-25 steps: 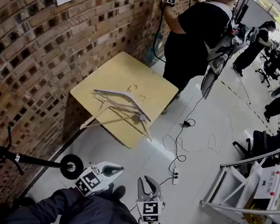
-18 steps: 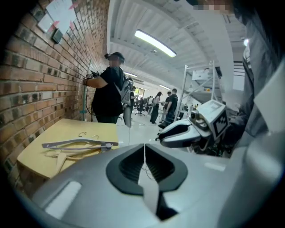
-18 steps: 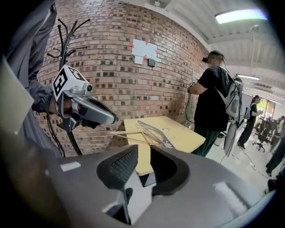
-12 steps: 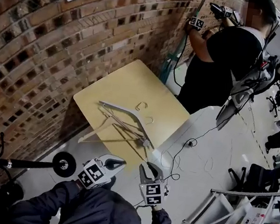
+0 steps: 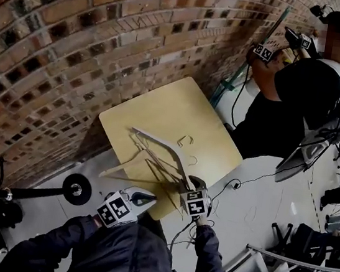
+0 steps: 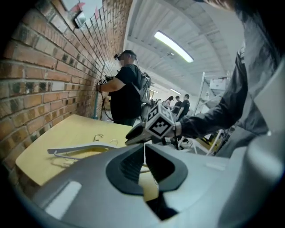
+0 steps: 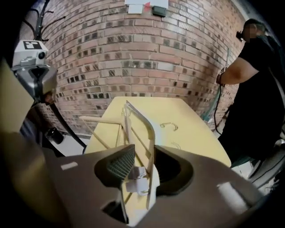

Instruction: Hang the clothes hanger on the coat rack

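Note:
Several pale hangers [image 5: 162,148] lie in a tangled pile on the yellow table [image 5: 161,109]. My right gripper [image 5: 193,184] reaches over the table's near edge. Its jaws are opening, and one hanger's end [image 7: 146,133] with a small white clip lies between them, pads not pressing. Left gripper [image 5: 141,198] hangs shut and empty just short of the table; its jaws [image 6: 144,153] meet in a thin seam. The black coat rack [image 5: 30,193] stands at the left by the brick wall, on a round base [image 5: 77,188].
Two small metal hooks [image 5: 185,141] lie loose on the table. A person in black [image 5: 294,99] works at the wall beyond it. Cables [image 5: 233,185] trail on the floor, and a white shelf frame [image 5: 277,267] stands at the lower right.
Both grippers came forward to the table. The right one dropped onto the near hanger end and its jaws spread wider. The left one stayed shut.

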`<state>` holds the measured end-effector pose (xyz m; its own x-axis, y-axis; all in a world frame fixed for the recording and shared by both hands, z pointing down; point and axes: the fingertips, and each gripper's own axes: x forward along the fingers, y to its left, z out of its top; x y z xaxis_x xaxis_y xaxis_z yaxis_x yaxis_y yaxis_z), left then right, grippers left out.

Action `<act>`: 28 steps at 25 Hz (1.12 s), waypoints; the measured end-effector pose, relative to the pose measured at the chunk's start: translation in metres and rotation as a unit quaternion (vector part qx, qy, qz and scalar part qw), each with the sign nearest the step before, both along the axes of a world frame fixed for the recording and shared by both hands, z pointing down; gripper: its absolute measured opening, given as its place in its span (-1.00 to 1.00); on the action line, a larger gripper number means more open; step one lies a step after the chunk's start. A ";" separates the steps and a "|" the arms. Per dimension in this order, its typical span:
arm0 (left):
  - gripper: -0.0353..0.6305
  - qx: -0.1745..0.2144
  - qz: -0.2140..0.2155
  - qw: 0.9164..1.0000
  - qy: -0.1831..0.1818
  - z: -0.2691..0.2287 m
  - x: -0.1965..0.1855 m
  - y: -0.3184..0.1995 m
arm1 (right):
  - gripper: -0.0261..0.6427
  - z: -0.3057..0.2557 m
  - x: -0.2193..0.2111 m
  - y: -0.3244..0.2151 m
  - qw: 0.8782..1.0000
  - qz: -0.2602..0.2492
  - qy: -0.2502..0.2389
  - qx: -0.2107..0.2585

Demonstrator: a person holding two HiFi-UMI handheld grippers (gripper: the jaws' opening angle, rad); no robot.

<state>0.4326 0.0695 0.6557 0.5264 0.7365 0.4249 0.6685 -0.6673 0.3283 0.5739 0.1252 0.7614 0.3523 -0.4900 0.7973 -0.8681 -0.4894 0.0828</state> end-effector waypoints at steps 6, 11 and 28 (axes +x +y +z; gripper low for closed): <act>-0.88 -0.013 -0.028 0.999 -0.016 0.000 0.009 -0.007 | -0.50 0.069 0.038 0.008 0.995 0.011 -0.074 -0.071; -0.88 -0.017 -0.044 0.999 -0.021 0.001 0.018 -0.018 | -0.50 0.096 0.041 0.004 0.989 0.002 -0.113 -0.094; -0.88 0.005 -0.056 0.998 -0.018 0.009 0.048 -0.035 | -0.57 0.101 0.048 0.006 0.986 0.031 -0.153 -0.064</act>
<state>0.4806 0.0344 0.6648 0.5895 0.6692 0.4523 0.5773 -0.7407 0.3435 0.6223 0.1307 0.8629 0.1108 -0.3631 0.9251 -0.8310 -0.5444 -0.1141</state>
